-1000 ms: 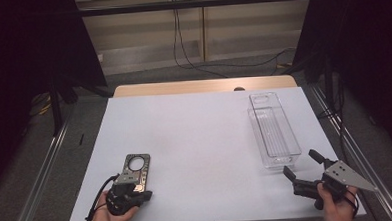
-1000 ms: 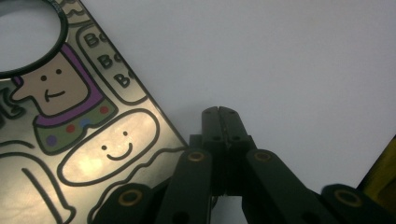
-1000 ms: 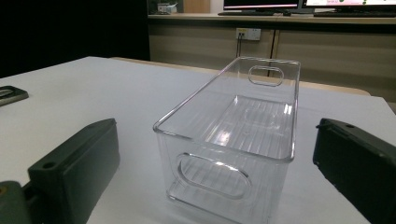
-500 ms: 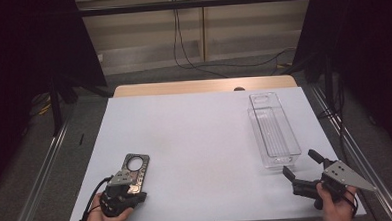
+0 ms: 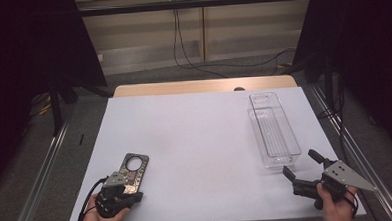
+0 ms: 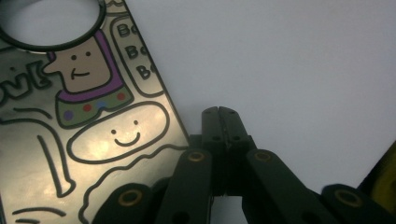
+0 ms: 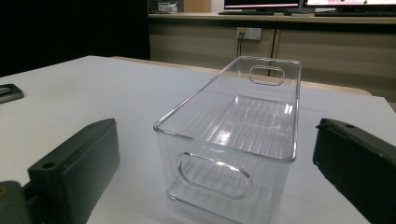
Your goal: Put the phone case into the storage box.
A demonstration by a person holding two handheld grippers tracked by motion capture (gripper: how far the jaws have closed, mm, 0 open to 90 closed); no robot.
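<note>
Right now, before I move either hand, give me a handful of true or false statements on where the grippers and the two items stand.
1. The left gripper is closed on nothing. True.
2. The right gripper is closed. False: its jaws stand wide apart.
3. The clear bin holds the flat tag. False: the bin is empty; the cartoon-printed tag lies on the white table by the left gripper.
4. The bin stands just ahead of the right gripper. True.
5. The tag has a round hole at one end. True.
</note>
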